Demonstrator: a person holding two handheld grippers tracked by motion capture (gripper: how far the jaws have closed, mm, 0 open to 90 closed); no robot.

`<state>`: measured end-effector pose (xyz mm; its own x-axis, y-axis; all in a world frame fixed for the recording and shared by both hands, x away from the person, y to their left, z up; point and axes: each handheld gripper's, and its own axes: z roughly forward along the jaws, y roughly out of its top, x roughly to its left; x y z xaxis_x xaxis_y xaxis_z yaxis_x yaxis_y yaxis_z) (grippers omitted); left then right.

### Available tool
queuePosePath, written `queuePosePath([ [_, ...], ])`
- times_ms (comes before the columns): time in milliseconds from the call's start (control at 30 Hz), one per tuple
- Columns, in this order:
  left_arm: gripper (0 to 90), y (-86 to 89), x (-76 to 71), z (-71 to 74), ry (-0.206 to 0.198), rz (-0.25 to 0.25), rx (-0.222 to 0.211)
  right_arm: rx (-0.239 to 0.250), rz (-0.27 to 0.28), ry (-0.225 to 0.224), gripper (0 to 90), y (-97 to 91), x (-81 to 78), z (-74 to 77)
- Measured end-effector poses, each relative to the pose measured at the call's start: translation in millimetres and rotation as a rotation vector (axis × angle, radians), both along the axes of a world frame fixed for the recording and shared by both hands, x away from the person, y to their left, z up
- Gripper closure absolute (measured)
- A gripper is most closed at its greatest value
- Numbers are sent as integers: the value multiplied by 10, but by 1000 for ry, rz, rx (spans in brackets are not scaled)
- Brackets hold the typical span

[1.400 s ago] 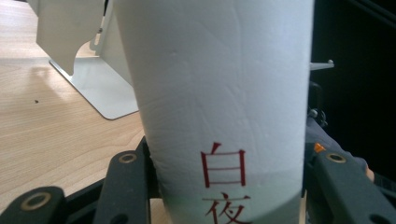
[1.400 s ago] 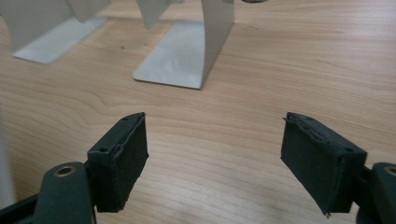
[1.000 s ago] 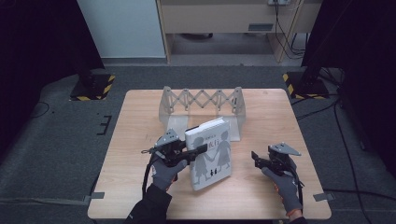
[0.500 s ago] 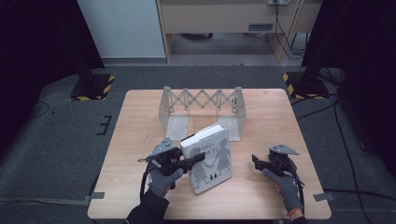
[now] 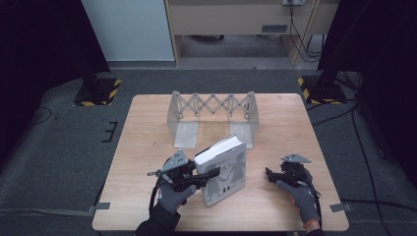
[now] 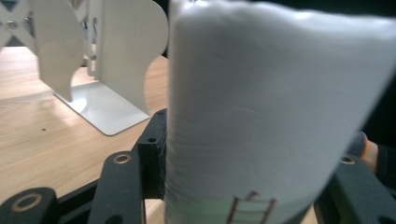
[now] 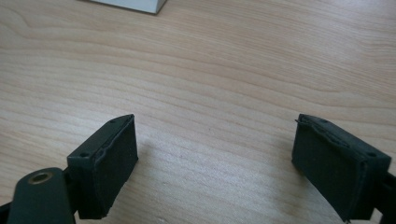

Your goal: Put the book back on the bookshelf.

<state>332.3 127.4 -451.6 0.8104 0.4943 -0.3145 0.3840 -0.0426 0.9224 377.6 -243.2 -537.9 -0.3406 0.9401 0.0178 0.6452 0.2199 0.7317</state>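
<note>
We see a light wooden table standing on dark carpet. Toward twelve o'clock on it rests a white expandable book rack (its flat feet lie on the wood). Near six o'clock a white book is tilted up, its lower edge seemingly on the tabletop.
</note>
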Motion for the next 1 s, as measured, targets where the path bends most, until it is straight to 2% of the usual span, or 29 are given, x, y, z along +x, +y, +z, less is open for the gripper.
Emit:
queuePosePath([
  [33, 452, -12, -4, 0, 2, -10, 2, -19, 0, -1, 128, 5, -5, -4],
  [100, 437, -47, -14, -10, 6, -29, 3, -21, 6, 2, 119, -8, -5, -4],
  [200, 435, -68, -22, -22, 4, -14, 8, -18, 8, 7, 115, -27, -20, -3],
  [367, 439, -65, -22, -43, 3, -16, -3, -17, 11, 10, 102, -32, -27, -4],
  [400, 440, -66, -27, -42, -1, -13, -2, -25, 9, 9, 70, -37, -25, -7],
  [500, 440, -69, -28, -41, -12, -14, 8, -27, -11, 23, 40, -38, -18, -10],
  [633, 436, -73, -39, -31, -2, -14, 4, -22, -30, 28, 21, -36, -11, -15],
  [767, 428, -104, -77, 14, -15, -15, 29, -23, -35, 27, 21, -35, -16, -15],
  [1000, 415, -141, -142, 103, -54, -4, 28, -28, -20, 23, 36, -31, -23, -13],
])
